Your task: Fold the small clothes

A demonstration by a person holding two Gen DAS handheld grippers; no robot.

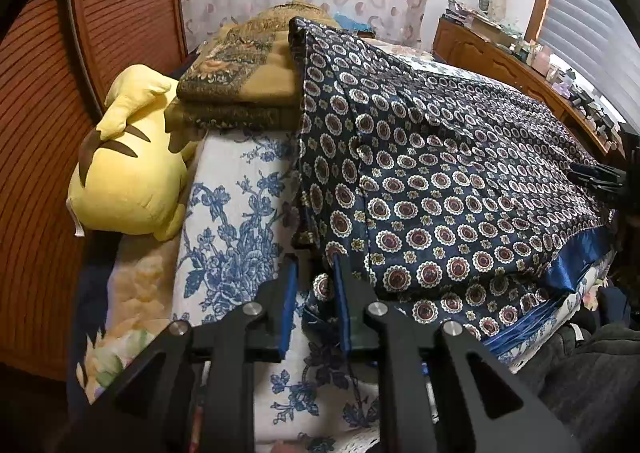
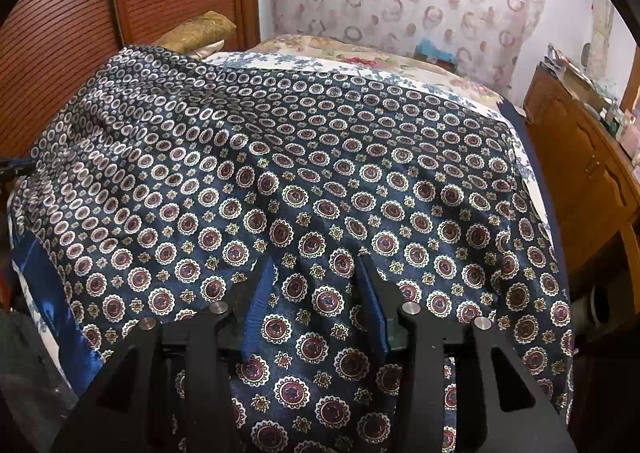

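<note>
A navy garment (image 1: 440, 173) printed with red-and-white medallions and edged in shiny blue satin lies spread over the bed, folded over itself at its near edge. It fills most of the right wrist view (image 2: 320, 173). My left gripper (image 1: 314, 265) stands at the garment's near left corner with a narrow gap between its blue pads; the corner lies by the right pad and nothing is pinched. My right gripper (image 2: 316, 271) stands open over the garment's near edge, with the cloth lying loose beneath and between its fingers (image 2: 262, 277).
A yellow plush toy (image 1: 128, 165) and folded brown tapestry blankets (image 1: 240, 81) sit at the bed's left. The blue floral bedsheet (image 1: 232, 233) shows beside the garment. A louvred wooden door (image 1: 40, 133) stands on the left, a cluttered wooden dresser (image 2: 580, 173) on the right.
</note>
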